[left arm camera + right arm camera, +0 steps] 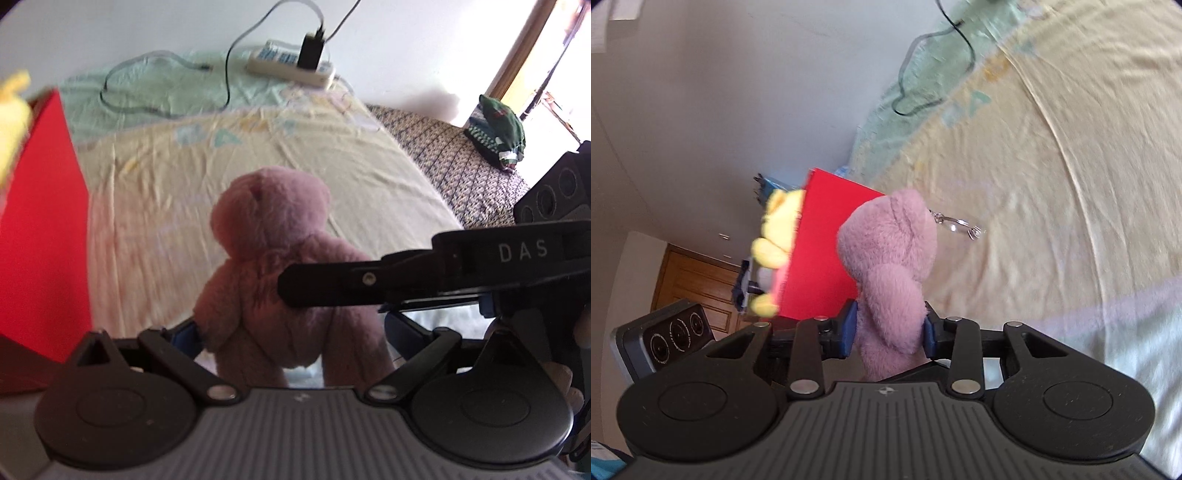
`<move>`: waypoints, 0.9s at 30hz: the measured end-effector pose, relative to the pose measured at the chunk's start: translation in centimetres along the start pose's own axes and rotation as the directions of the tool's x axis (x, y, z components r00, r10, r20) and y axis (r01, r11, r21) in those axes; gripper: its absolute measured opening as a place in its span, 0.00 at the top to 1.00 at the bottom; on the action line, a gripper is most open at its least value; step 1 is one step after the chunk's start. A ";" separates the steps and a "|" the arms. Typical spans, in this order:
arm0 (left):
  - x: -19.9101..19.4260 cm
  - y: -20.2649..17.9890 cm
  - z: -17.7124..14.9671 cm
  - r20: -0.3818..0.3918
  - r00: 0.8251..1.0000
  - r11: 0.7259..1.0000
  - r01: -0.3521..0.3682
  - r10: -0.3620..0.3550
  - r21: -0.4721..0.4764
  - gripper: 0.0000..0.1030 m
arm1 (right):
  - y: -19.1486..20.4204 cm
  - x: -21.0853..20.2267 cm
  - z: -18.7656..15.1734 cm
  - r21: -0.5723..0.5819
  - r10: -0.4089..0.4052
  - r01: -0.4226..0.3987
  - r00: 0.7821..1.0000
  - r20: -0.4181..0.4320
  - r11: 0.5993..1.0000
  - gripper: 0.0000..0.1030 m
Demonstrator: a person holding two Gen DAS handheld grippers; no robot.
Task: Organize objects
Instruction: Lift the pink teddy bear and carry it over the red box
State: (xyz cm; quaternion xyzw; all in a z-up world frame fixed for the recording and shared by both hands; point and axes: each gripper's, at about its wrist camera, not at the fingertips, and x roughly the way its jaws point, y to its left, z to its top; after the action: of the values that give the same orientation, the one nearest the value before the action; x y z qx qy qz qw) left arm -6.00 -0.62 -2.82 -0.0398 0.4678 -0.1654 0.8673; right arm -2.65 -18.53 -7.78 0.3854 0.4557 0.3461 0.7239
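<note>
A pink plush bear point(273, 236) hangs upright above the bed, its back to the left wrist camera. My right gripper point(889, 328) is shut on the pink bear's point(894, 258) body, blue pads pressed into both sides. One of its black fingers point(332, 288) crosses the bear from the right in the left wrist view. My left gripper point(293, 328) is spread open, its pads flanking the bear's lower body. A red box point(44, 221) stands at the left with a yellow plush toy point(775, 229) in it.
The bed has a yellow sheet point(332, 155) and a patterned blanket point(443, 158) on the right. A white power strip point(291, 62) with a black plug and cables lies near the wall. A green cloth item point(498, 125) sits far right. A metal keyring point(956, 225) hangs from the bear's head.
</note>
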 end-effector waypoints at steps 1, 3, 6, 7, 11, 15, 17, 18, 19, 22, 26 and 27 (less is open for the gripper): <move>-0.6 -0.2 0.1 0.017 1.000 1.000 -0.005 0.004 0.006 0.06 | 0.5 -0.2 0.0 -0.009 0.009 -0.009 1.000 0.007 1.000 0.63; -1.8 -0.3 0.2 0.048 0.999 1.000 -0.009 0.009 0.007 0.06 | 1.4 -0.5 0.1 -0.030 0.027 -0.026 0.999 0.017 0.999 0.63; -3.5 -0.2 0.5 0.082 0.997 1.000 -0.014 0.014 -0.001 0.05 | 2.7 -0.6 0.0 -0.055 0.047 -0.046 0.999 0.025 0.997 0.63; -4.0 -0.1 0.6 0.091 0.996 1.000 -0.016 0.016 -0.002 0.05 | 3.1 -0.6 0.0 -0.063 0.053 -0.051 0.998 0.027 0.997 0.63; -6.0 0.3 0.7 0.125 0.992 1.000 -0.017 0.016 0.004 0.05 | 5.1 -0.5 -0.3 -0.101 0.065 -0.060 0.997 0.045 0.993 0.63; -8.2 1.5 0.9 0.170 0.985 1.000 -0.002 -0.001 0.017 0.05 | 7.1 0.0 -0.5 -0.127 0.081 -0.072 0.995 0.066 0.989 0.63; -9.2 2.4 0.8 0.187 0.982 1.000 0.008 -0.013 0.025 0.05 | 8.1 0.6 -0.9 -0.137 0.090 -0.079 0.993 0.078 0.987 0.63; -9.9 3.0 0.8 0.197 0.980 1.000 0.012 -0.017 0.026 0.06 | 8.7 1.0 -1.1 -0.141 0.094 -0.082 0.992 0.082 0.987 0.63; -10.5 3.7 0.8 0.208 0.978 1.000 0.014 -0.019 0.024 0.06 | 9.2 1.6 -1.2 -0.142 0.100 -0.087 0.991 0.084 0.986 0.63; -12.3 5.9 0.8 0.230 0.973 0.999 0.010 -0.017 0.030 0.06 | 10.9 3.5 -1.7 -0.133 0.119 -0.107 0.989 0.090 0.985 0.63; -14.6 8.9 0.5 0.261 0.965 0.999 -0.001 -0.008 0.037 0.06 | 13.5 6.1 -2.1 -0.165 0.129 -0.112 0.986 0.101 0.980 0.63; -15.1 9.7 0.5 0.267 0.964 0.999 -0.002 -0.008 0.039 0.06 | 14.1 6.6 -2.2 -0.171 0.133 -0.114 0.986 0.104 0.979 0.63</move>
State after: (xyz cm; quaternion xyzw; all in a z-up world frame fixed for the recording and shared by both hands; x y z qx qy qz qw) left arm -10.84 13.34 7.38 -0.0457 0.3432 -0.1688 0.9228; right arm -4.48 -5.86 1.27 0.3712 0.3584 0.4040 0.7553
